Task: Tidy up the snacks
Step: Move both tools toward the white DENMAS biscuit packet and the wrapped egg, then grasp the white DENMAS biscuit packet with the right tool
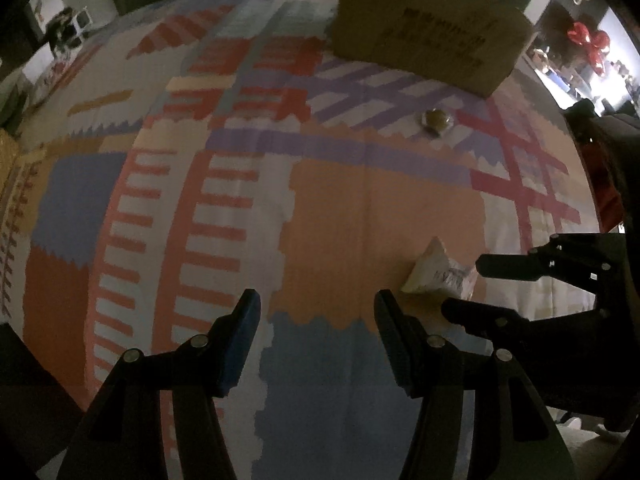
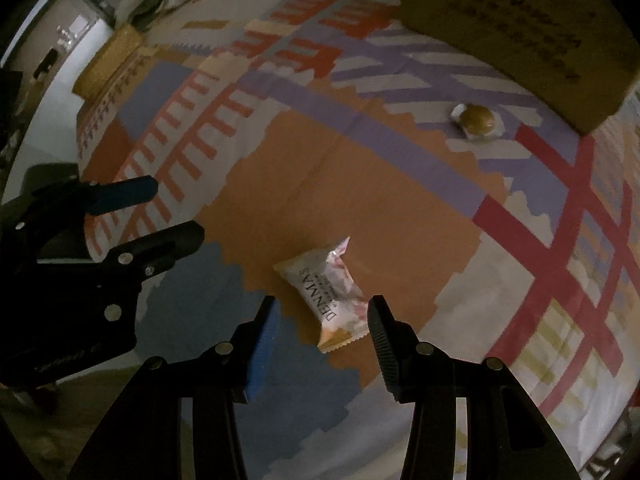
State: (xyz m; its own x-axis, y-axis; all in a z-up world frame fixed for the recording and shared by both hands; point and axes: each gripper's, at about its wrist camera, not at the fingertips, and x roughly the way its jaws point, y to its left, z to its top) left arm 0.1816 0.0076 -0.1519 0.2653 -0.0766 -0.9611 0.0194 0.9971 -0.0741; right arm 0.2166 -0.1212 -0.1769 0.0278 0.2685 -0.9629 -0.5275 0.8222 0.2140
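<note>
I had my right gripper (image 2: 324, 334) part open and empty over the DENMAS snack packet (image 2: 326, 298), which lay between its jaws, and feared its crinkly wrapper would skid off; left gripper (image 1: 318, 334) hung part open, empty.

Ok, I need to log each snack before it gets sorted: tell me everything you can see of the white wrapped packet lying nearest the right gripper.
The white snack packet is a small pillow-shaped pouch of glossy film with crimped, serrated ends, pink and orange print and the word DENMAS. It looks sealed and puffy, lying flat on the patterned tablecloth, on an orange patch. The right gripper hangs just above it, jaws open to either side, not touching it.
</note>
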